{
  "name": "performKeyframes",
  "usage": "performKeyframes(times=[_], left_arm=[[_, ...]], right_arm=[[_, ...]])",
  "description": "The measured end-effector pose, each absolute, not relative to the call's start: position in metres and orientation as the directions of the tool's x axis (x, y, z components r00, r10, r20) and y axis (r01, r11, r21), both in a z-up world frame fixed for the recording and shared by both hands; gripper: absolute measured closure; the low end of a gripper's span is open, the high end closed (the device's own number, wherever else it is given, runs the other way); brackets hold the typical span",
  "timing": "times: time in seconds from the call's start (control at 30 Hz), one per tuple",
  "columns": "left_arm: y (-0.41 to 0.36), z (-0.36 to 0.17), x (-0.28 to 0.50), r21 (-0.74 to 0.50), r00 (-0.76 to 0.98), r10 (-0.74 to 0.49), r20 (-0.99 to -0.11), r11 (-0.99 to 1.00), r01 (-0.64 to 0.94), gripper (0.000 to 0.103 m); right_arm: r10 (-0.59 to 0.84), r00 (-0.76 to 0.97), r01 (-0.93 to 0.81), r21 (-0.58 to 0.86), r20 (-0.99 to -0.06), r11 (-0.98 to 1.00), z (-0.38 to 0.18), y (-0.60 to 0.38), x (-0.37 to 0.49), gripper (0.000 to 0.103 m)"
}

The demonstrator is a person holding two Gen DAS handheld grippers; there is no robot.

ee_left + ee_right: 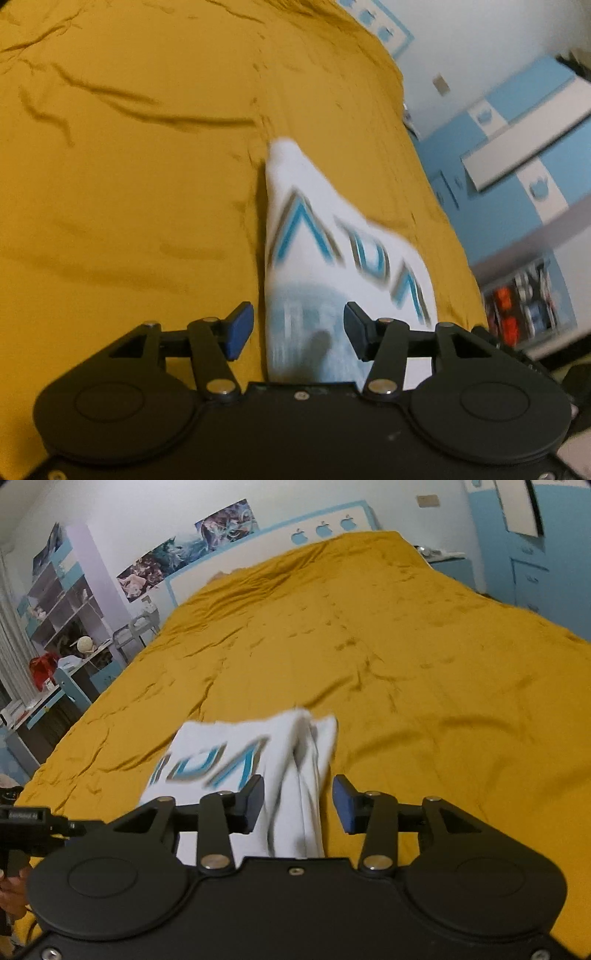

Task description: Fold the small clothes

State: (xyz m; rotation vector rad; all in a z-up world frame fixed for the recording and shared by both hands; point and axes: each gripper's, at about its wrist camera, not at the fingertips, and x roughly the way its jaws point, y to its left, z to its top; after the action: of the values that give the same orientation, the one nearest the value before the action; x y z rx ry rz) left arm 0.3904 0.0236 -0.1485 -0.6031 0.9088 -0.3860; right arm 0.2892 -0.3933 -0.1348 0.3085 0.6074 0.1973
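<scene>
A white garment [332, 258] with blue lettering lies on the mustard bedspread [129, 203], near the bed's near edge. Both grippers hang over it with fingers spread wide, pinching nothing. Seen from the left gripper [298, 334], the cloth runs lengthwise straight ahead, tapering to a far point. Under the right gripper [298, 803] lies its bunched, folded side [310, 775], directly between the fingers. Judged from this, the right gripper is better placed to close on that edge.
</scene>
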Motion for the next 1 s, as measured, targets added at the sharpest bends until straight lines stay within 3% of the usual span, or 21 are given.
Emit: performKeyframes(times=[0.27,0.6,0.63,0.67,0.7,0.73,0.77,0.87,1.0], left_arm=[[0.013,-0.164,0.463,-0.663,0.579,-0.534,-0.616,0.748,-0.016,0.050],[0.009,-0.199,0.517,-0.724,0.558,-0.562,-0.610,0.681,-0.106,0.044],[0.009,-0.200,0.519,-0.734,0.563,-0.569,-0.600,0.671,-0.104,0.048],[0.009,-0.200,0.520,-0.745,0.566,-0.582,-0.583,0.661,-0.088,0.073],[0.008,-0.199,0.521,-0.757,0.562,-0.604,-0.565,0.651,-0.060,0.090],[0.007,-0.195,0.520,-0.759,0.563,-0.613,-0.555,0.650,-0.040,0.093],[0.005,-0.188,0.515,-0.759,0.588,-0.617,-0.523,0.650,0.006,0.094],[-0.002,-0.170,0.502,-0.721,0.659,-0.607,-0.444,0.679,0.140,0.094],[-0.013,-0.185,0.518,-0.668,0.622,-0.557,-0.550,0.741,0.074,0.093]], right_arm=[[0.315,0.759,-0.080,0.399,-0.570,0.914,-0.153,-0.374,0.378,0.061],[0.298,0.716,-0.026,0.402,-0.631,0.915,-0.174,-0.368,0.417,0.058],[0.295,0.717,-0.025,0.399,-0.631,0.916,-0.175,-0.368,0.418,0.060],[0.284,0.723,-0.022,0.389,-0.630,0.921,-0.174,-0.368,0.418,0.073],[0.263,0.731,-0.019,0.367,-0.630,0.930,-0.172,-0.367,0.415,0.084],[0.247,0.743,-0.014,0.354,-0.622,0.935,-0.167,-0.365,0.413,0.087],[0.235,0.763,-0.012,0.350,-0.602,0.937,-0.163,-0.366,0.409,0.097],[0.201,0.820,-0.019,0.326,-0.536,0.945,-0.149,-0.367,0.395,0.098],[0.184,0.802,0.005,0.315,-0.568,0.949,-0.157,-0.370,0.403,0.099]])
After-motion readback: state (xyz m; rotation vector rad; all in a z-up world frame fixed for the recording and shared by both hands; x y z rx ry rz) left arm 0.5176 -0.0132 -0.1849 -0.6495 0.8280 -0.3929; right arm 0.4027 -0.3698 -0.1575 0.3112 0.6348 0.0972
